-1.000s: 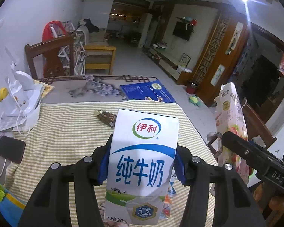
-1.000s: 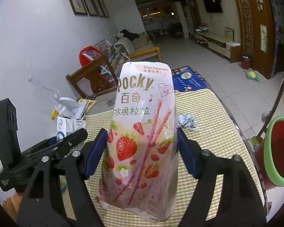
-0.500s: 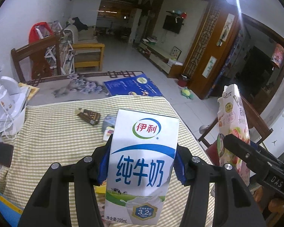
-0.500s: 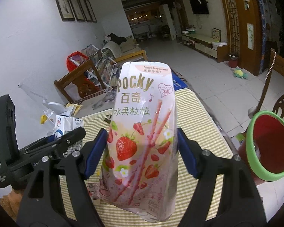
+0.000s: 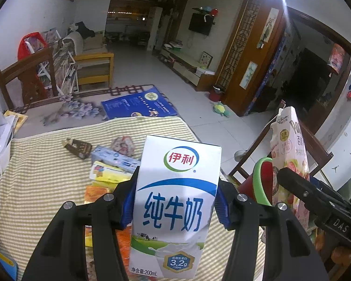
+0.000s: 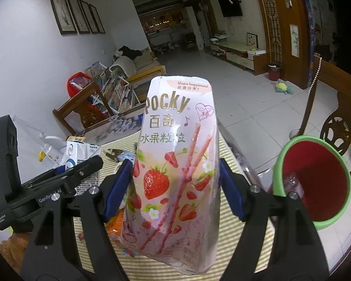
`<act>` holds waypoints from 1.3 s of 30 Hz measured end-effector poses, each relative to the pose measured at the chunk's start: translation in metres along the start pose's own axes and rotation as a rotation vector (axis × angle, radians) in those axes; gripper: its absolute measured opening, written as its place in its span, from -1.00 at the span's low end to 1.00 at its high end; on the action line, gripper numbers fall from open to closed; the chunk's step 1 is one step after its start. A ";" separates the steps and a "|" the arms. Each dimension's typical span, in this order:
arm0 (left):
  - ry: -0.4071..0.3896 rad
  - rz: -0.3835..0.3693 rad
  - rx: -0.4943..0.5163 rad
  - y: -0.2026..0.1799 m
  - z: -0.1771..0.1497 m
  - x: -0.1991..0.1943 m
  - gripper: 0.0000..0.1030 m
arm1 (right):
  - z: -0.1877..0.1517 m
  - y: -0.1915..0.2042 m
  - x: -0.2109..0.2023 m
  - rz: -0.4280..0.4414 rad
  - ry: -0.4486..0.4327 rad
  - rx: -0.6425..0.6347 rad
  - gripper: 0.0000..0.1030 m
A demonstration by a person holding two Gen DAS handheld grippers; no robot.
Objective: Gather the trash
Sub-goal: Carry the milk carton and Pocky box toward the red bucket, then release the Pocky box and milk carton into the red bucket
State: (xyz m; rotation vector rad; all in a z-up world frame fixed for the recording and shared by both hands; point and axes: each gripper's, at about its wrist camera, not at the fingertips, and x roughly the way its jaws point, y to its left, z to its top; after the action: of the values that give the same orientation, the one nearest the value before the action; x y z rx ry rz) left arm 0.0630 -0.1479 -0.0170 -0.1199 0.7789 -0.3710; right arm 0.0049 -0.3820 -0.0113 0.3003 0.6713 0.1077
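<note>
The left tool (image 5: 175,202) clamps an upright milk carton (image 5: 173,208) left of the red bin (image 6: 316,182); the right tool (image 6: 175,187) pinches a Pocky bag (image 6: 175,164) just beside its rim. The limp bag may snag the rim and miss.

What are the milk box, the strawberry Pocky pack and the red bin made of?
Milk carton: apparently coated paperboard, with crisp folded edges and a slight sheen. Pocky pack: looks like thin glossy film, wrinkled and glinting. Red bin: probably smooth moulded plastic, with a green rim.
</note>
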 end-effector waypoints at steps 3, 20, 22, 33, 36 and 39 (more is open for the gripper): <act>0.005 0.001 0.009 -0.015 0.000 0.006 0.02 | 0.003 -0.016 -0.001 -0.005 -0.003 0.011 0.39; 0.039 0.020 0.032 -0.085 0.006 0.046 0.02 | 0.017 -0.095 0.005 -0.006 0.031 0.027 0.39; 0.045 0.030 0.015 -0.086 0.006 0.049 0.02 | 0.019 -0.097 0.007 -0.001 0.031 0.013 0.39; 0.077 0.033 0.021 -0.109 0.008 0.069 0.02 | 0.023 -0.133 0.008 -0.060 0.030 0.029 0.39; 0.090 0.022 0.035 -0.121 0.008 0.076 0.02 | 0.020 -0.155 0.004 -0.124 0.031 0.041 0.39; 0.115 0.000 0.059 -0.137 0.007 0.087 0.02 | 0.017 -0.177 0.003 -0.170 0.041 0.069 0.39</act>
State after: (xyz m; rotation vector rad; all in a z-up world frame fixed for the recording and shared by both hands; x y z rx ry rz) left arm 0.0860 -0.3072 -0.0371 -0.0436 0.8810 -0.4036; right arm 0.0182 -0.5541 -0.0550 0.3069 0.7397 -0.0715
